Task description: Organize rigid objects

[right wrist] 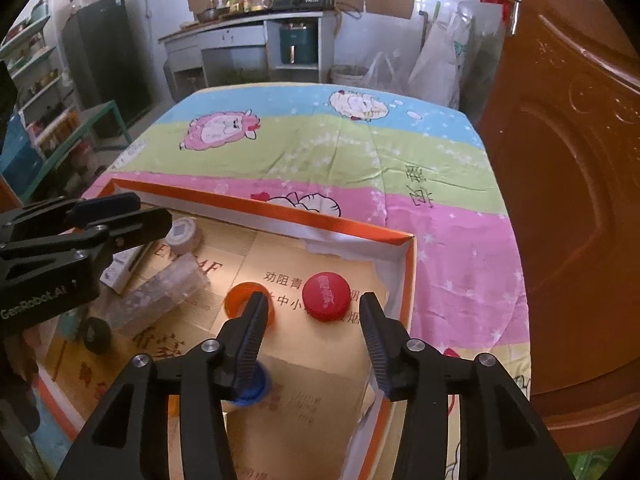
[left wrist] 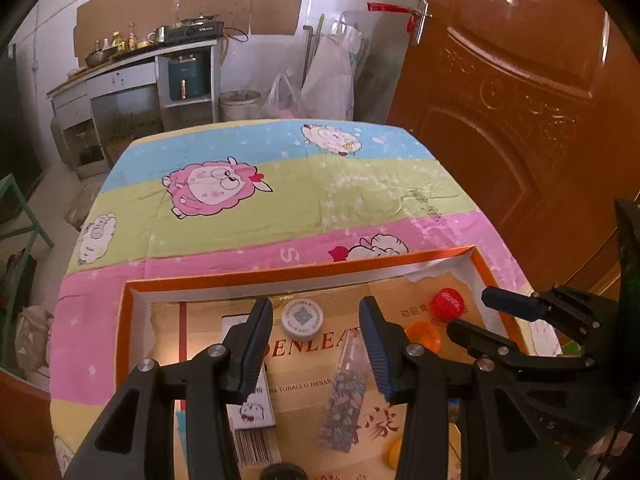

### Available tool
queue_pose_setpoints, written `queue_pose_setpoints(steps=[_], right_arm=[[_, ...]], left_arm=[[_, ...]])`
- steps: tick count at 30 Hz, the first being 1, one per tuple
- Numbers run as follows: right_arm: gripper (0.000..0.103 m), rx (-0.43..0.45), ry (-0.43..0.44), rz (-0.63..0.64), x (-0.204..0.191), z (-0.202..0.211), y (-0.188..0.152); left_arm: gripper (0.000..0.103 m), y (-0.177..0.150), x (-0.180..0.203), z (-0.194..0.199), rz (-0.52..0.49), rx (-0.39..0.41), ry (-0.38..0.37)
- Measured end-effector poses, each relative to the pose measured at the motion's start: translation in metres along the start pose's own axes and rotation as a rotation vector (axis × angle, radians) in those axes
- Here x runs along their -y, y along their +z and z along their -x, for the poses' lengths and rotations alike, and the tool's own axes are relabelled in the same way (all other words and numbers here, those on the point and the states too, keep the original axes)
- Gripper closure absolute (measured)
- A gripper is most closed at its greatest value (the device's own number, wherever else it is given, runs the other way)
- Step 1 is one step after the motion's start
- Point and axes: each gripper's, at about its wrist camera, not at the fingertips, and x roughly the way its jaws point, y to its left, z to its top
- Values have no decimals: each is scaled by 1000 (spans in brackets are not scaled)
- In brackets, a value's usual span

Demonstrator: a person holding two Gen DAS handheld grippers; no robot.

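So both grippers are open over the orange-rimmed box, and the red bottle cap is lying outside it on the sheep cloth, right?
Not quite. The red bottle cap lies inside the orange-rimmed box, on its cardboard floor near the right wall, as the right wrist view shows. Both the left gripper and the right gripper are indeed open.

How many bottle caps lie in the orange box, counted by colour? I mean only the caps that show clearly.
Red cap: 1
Orange cap: 1
White cap: 1
Blue cap: 1, partly hidden behind a finger of the right tool
Total: 4 caps in the orange box
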Motion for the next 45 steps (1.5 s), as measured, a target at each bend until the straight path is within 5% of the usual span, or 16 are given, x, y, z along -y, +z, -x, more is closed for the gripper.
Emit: queue_pose_setpoints(steps=[15, 19, 45], right_arm=[[43, 113, -64, -108, -16, 62, -24], [43, 135, -79, -135, -23, 80, -37], [43, 287, -170, -177, -81, 188, -116]], left_arm=[[57, -26, 12, 65, 14, 101, 33], [45, -38, 16, 87, 17, 140, 30], [45, -136, 32, 208, 47, 289, 104]])
